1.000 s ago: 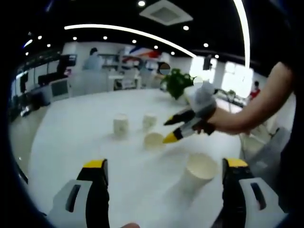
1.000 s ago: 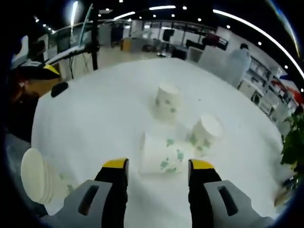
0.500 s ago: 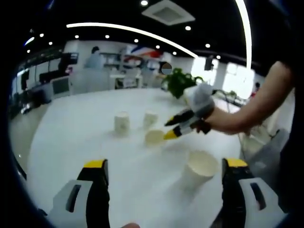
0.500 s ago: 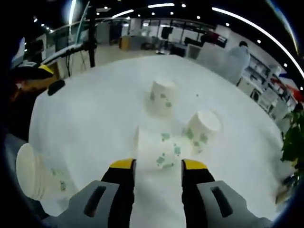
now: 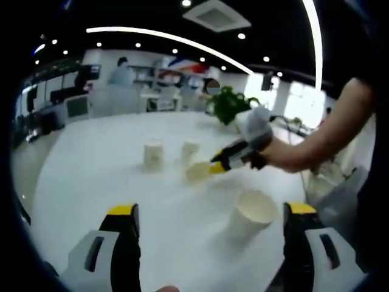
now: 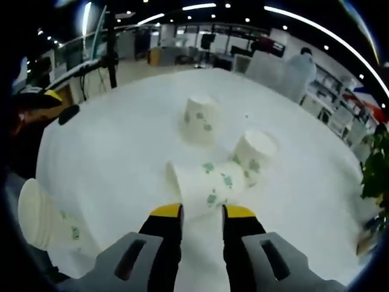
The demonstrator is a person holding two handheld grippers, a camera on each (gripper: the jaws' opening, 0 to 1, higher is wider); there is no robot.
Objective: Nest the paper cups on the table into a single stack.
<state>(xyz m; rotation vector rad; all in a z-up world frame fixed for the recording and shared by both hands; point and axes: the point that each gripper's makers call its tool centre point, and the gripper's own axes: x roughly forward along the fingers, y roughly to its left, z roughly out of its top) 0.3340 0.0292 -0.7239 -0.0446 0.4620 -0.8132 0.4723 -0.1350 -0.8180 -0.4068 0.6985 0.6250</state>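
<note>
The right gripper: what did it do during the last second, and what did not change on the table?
The right gripper narrowed its fingers from wide open onto the lying cup; whether they grip it yet is unclear. The left gripper stayed open above the upright cup stack. The two upside-down cups kept their places.

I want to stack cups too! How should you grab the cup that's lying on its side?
Probably pinch the tipped cup across its round wall, coming from behind, as the right gripper does. It lies flat with its mouth pointing left, so the sides are free.
</note>
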